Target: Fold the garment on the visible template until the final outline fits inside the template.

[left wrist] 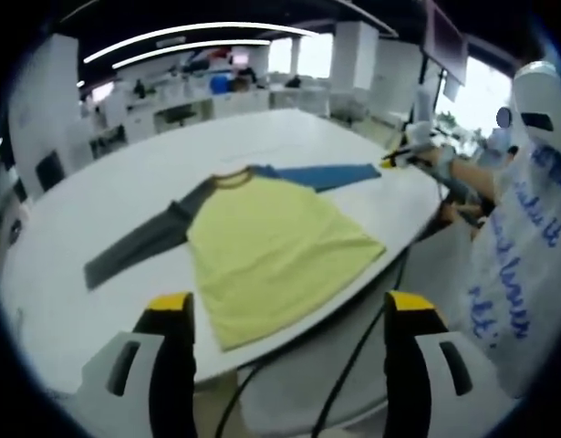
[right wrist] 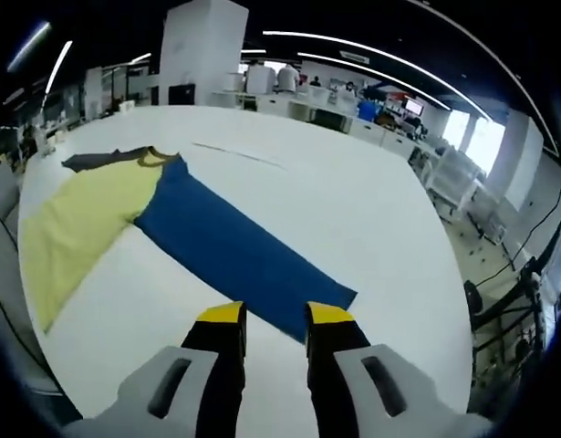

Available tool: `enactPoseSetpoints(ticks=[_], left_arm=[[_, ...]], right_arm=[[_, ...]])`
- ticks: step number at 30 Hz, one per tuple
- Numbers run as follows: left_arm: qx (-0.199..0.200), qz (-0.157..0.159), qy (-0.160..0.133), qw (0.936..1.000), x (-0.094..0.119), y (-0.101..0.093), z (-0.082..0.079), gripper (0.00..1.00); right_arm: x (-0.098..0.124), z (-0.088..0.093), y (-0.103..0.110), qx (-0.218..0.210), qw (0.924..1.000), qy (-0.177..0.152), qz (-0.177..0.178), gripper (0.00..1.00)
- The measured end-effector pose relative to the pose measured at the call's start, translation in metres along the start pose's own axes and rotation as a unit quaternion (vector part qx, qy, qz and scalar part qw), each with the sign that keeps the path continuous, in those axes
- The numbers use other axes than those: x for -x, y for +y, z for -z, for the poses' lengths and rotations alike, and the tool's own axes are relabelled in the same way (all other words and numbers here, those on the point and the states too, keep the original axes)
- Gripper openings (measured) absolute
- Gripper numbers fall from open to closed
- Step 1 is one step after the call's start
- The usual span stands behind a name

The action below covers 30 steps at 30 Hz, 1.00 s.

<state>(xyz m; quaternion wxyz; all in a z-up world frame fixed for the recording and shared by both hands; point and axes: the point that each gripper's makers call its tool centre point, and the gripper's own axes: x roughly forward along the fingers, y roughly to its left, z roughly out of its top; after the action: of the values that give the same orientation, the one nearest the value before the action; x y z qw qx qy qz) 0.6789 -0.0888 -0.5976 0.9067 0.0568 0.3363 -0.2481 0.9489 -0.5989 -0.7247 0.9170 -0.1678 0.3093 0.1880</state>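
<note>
The garment lies flat on the white table (left wrist: 98, 210), with a yellow body (left wrist: 271, 246), a grey sleeve (left wrist: 139, 246) and a blue sleeve (left wrist: 321, 175). My left gripper (left wrist: 290, 306) is open wide, hanging short of the near table edge just before the yellow hem. In the left gripper view, a hand holds my right gripper (left wrist: 403, 157) at the blue sleeve's end. In the right gripper view, the blue sleeve (right wrist: 216, 242) runs up to my right gripper (right wrist: 275, 315). Its jaws stand a little apart over the cuff edge. The yellow body (right wrist: 84, 224) lies to the left.
A person in a white printed top (left wrist: 517, 246) stands at the table's right side. Dark cables (left wrist: 353, 365) hang below the near edge. A faint line (right wrist: 239, 153) crosses the table beyond the garment. Desks and chairs fill the background.
</note>
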Motion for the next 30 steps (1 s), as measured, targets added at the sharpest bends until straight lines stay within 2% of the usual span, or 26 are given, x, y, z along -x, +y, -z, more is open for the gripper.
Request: enactPoseSetpoints(ticks=[4, 10, 14, 20, 25, 30], left_arm=[[-0.001, -0.003, 0.012, 0.9999, -0.001, 0.002, 0.003, 0.81], [0.002, -0.004, 0.009, 1.0000, -0.001, 0.001, -0.002, 0.79], [0.006, 0.001, 0.007, 1.0000, -0.004, -0.003, -0.005, 0.79], [0.011, -0.007, 0.013, 0.9998, -0.003, 0.000, -0.004, 0.78], [0.015, -0.006, 0.021, 0.9996, -0.005, -0.001, -0.002, 0.77], [0.018, -0.007, 0.025, 0.9995, -0.007, -0.001, -0.003, 0.77]], right_arm=[[-0.013, 0.011, -0.016, -0.017, 0.9997, 0.016, 0.012, 0.21], [-0.028, 0.016, -0.030, -0.033, 0.9985, 0.029, 0.032, 0.19], [-0.050, 0.027, -0.043, -0.052, 0.9968, 0.043, 0.044, 0.19], [-0.061, 0.023, -0.064, -0.065, 0.9951, 0.046, 0.058, 0.19], [-0.068, 0.030, -0.067, -0.066, 0.9942, 0.063, 0.058, 0.20], [-0.076, 0.030, -0.076, -0.087, 0.9927, 0.059, 0.060, 0.19]])
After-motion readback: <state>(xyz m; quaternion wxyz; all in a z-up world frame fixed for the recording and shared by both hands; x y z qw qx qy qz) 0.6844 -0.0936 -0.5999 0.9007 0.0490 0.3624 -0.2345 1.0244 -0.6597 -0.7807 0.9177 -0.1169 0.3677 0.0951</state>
